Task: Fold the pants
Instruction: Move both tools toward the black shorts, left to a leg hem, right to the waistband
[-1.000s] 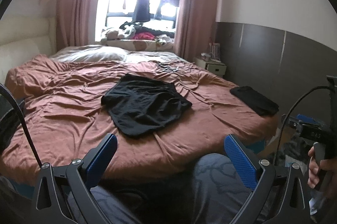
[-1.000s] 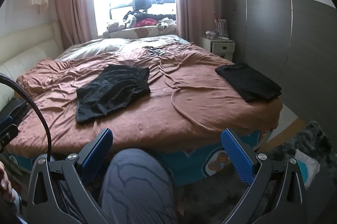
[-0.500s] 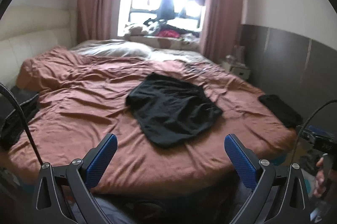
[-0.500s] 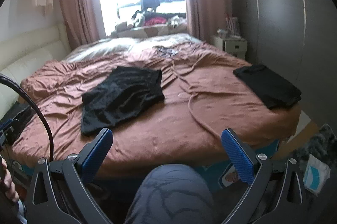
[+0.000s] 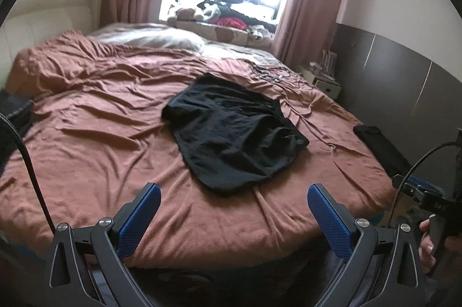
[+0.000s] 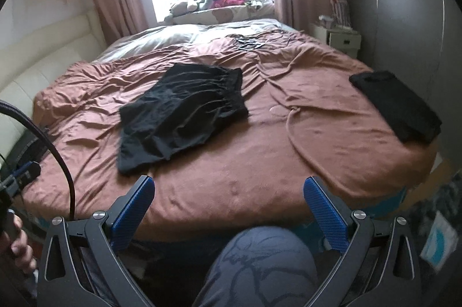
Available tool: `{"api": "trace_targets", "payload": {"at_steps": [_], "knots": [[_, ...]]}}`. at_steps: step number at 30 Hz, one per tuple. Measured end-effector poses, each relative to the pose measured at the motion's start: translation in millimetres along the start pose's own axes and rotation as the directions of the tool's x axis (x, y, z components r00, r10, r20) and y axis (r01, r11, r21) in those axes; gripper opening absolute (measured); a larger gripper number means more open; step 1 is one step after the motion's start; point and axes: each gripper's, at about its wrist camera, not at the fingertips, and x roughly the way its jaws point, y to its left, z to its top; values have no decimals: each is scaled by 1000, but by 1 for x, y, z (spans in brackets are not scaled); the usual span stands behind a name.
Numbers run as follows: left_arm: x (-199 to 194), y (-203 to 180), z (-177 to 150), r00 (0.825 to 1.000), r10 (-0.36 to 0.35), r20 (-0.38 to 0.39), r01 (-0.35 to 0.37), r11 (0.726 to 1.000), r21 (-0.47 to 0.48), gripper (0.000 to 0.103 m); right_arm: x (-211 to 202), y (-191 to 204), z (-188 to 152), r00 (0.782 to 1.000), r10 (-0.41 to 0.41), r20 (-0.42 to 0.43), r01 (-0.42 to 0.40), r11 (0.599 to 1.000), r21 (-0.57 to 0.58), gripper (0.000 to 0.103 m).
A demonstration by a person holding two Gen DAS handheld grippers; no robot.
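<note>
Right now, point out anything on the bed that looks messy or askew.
The black pants lie crumpled and slanted mid-bed, not yet folded. A thin cord loops loose across the brown cover. The dark garment at the right edge looks neatly folded.

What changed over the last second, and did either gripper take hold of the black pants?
Both grippers moved forward toward the bed, so the black pants now loom larger. Left gripper and right gripper stayed open, holding nothing. The pants and the folded black garment lie where they were.
</note>
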Motion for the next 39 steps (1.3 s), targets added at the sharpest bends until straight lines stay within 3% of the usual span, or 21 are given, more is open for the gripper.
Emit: {"api": "trace_targets", "payload": {"at_steps": [2, 8, 12, 19, 23, 26, 30, 35, 36, 39], "knots": [[12, 1, 3, 1000, -4, -22, 4, 1000, -8, 100, 5, -2, 2, 999, 32, 12, -32, 999, 0, 103], [54, 9, 10, 992, -45, -121, 34, 996, -88, 77, 32, -16, 6, 998, 54, 33, -54, 999, 4, 103], [79, 17, 9, 981, -67, -180, 38, 986, -161, 70, 52, -24, 12, 997, 76, 19, -76, 997, 33, 103], [116, 29, 5, 961, -95, -260, 26, 966, -258, 66, 87, -41, 23, 991, 129, -20, -127, 989, 79, 103], [139, 37, 1, 943, -123, -311, 16, 946, -324, 56, 109, -48, 29, 986, 160, -48, -154, 983, 103, 95], [155, 44, -3, 929, -149, -339, 9, 925, -381, 54, 131, -51, 33, 978, 188, -87, -176, 976, 125, 86], [171, 51, -7, 916, -159, -370, -21, 899, -438, 54, 161, -58, 39, 966, 223, -130, -201, 966, 164, 83], [188, 64, -12, 897, -190, -399, -57, 846, -530, 54, 199, -64, 46, 949, 273, -159, -237, 947, 216, 83], [193, 69, -14, 895, -203, -397, -64, 824, -564, 54, 206, -65, 46, 946, 281, -165, -241, 944, 224, 83], [199, 77, -15, 899, -219, -379, -71, 783, -618, 54, 229, -68, 49, 935, 303, -182, -254, 934, 252, 83]]}}
